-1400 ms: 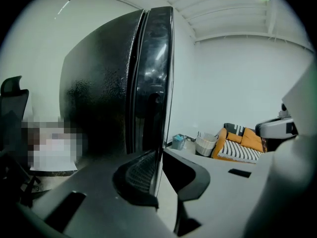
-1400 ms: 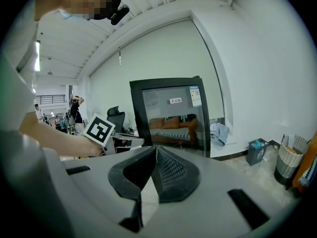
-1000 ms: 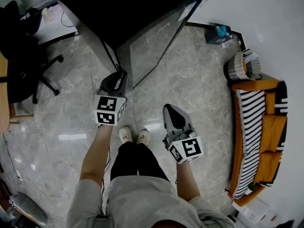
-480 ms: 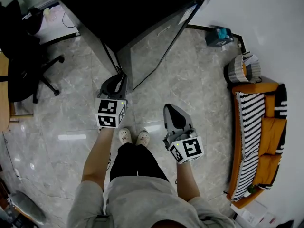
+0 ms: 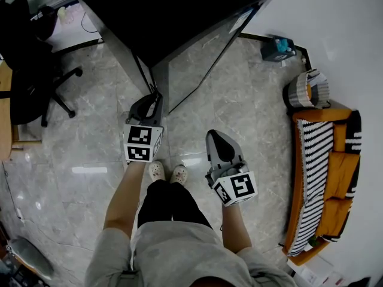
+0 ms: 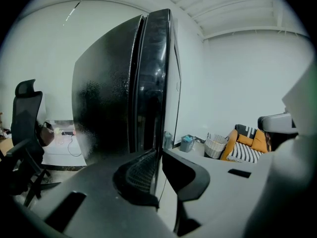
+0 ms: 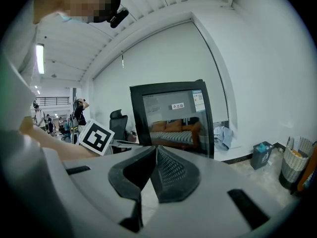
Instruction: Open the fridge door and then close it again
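Note:
The black fridge (image 5: 167, 11) stands at the top of the head view, its glass door (image 5: 203, 58) swung partly out over the floor. My left gripper (image 5: 157, 94) reaches to the door's free edge. In the left gripper view the dark door edge (image 6: 153, 83) runs down between the jaws, and the left gripper (image 6: 160, 150) is shut on it. My right gripper (image 5: 212, 135) hangs lower right, away from the fridge, over the floor. In the right gripper view the door (image 7: 173, 118) faces it from a distance, and the right gripper (image 7: 154, 148) is shut with nothing held.
A black office chair (image 5: 30, 64) stands left of the fridge. An orange, striped sofa (image 5: 323, 178) lines the right wall, with a basket (image 5: 305, 88) and a blue bin (image 5: 276, 46) beyond it. The person's feet (image 5: 169, 172) are between the grippers.

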Tool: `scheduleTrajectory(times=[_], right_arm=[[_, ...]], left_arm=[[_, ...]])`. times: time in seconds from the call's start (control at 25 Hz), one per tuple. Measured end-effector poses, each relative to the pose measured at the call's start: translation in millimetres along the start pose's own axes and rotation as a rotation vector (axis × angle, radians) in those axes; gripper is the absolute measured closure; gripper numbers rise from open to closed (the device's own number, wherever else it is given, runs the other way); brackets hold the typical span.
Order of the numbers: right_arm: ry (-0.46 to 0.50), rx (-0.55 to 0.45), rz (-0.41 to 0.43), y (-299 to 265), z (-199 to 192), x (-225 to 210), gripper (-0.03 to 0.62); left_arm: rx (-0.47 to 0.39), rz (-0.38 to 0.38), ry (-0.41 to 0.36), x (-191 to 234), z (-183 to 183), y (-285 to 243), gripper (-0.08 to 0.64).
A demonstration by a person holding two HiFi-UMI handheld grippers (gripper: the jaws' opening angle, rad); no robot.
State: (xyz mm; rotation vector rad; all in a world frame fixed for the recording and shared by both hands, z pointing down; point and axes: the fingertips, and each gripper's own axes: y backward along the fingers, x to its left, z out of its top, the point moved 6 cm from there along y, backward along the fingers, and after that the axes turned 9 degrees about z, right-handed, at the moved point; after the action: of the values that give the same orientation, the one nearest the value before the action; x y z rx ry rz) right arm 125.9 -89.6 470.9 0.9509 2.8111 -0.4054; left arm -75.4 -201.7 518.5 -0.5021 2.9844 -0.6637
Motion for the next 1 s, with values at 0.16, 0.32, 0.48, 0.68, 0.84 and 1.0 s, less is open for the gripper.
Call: scheduleTrajectory(times=[0.16, 0.32, 0.48, 0.68, 0.84, 1.0], right_arm=[[-0.005, -0.006, -0.002, 0, 1, -3, 0.569], [-0.007, -0.008, -0.001, -1, 2, -6, 0.569], [-0.007, -0.009, 0.003, -4, 2, -8, 0.569], [-0.008, -0.011, 0.009, -8, 3, -10, 0.569], [0.002, -0.009, 0.018, -10, 4, -9, 0.569], [0.007, -0.007, 0.014, -9, 4, -13, 0.569]], left_arm=[[0.005, 0.005, -0.007, 0, 0, 0, 0.514], [0.006, 0.013, -0.004, -1, -1, 0, 0.514], [0.005, 0.02, 0.002, -1, -1, 0, 0.514], [0.007, 0.02, -0.003, -2, -1, 0, 0.514], [-0.006, 0.0, -0.01, -2, -2, -1, 0.514], [-0.015, -0.043, 0.002, 1, 1, -8, 0.503]])
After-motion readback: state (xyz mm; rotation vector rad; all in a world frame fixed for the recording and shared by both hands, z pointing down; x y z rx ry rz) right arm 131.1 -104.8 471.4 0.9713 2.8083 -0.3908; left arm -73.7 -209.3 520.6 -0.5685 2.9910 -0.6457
